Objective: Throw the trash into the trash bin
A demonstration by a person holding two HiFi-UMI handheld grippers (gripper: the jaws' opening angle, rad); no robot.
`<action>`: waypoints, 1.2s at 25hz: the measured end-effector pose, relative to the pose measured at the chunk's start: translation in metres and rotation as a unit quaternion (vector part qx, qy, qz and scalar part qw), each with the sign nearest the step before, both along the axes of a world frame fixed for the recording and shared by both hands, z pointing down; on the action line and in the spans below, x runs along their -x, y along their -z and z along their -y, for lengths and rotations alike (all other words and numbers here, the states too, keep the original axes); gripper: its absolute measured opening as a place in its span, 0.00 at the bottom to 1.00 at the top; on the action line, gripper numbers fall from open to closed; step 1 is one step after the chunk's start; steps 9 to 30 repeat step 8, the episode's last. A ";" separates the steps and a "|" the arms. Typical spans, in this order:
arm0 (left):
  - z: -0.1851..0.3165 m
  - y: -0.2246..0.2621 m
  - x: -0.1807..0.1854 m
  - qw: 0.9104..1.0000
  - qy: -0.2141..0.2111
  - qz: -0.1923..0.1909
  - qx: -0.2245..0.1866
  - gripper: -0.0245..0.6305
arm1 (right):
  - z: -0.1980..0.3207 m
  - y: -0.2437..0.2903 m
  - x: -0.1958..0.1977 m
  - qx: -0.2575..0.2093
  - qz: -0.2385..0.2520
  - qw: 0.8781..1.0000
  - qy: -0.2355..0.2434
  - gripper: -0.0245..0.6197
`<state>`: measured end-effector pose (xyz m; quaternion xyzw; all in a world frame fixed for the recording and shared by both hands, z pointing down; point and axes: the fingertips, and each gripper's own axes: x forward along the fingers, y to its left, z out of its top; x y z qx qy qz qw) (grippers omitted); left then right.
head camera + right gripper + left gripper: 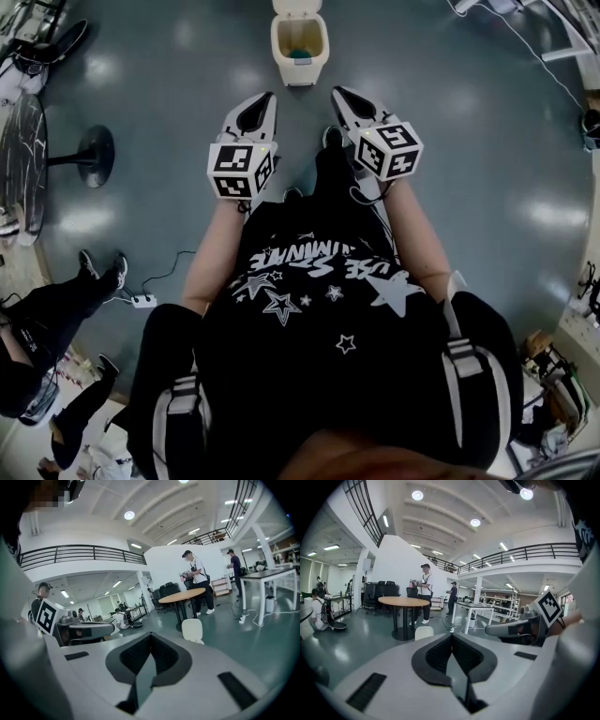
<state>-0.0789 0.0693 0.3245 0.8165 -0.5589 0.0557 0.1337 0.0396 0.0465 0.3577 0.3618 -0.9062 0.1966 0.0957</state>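
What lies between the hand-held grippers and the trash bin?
Only bare floor separates the left hand-held gripper and right hand-held gripper from the trash bin, head view.

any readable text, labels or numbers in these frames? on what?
Shirt: white print among stars, upside down in the head view; seems to include "USE", the rest is too warped to read.
Left cube, right cube: black-and-white square codes only, no words.
Bin: no label shows.
Gripper views: nothing legible.
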 end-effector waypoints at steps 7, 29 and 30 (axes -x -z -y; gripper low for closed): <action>-0.009 0.011 0.012 1.000 0.001 -0.001 -0.010 0.06 | -0.012 0.009 0.010 -0.006 0.003 1.000 -0.001 0.05; -0.009 0.013 0.013 1.000 0.002 -0.001 -0.012 0.06 | -0.013 0.010 0.012 -0.007 0.003 1.000 -0.001 0.05; -0.009 0.013 0.013 1.000 0.002 -0.001 -0.012 0.06 | -0.013 0.010 0.012 -0.007 0.003 1.000 -0.001 0.05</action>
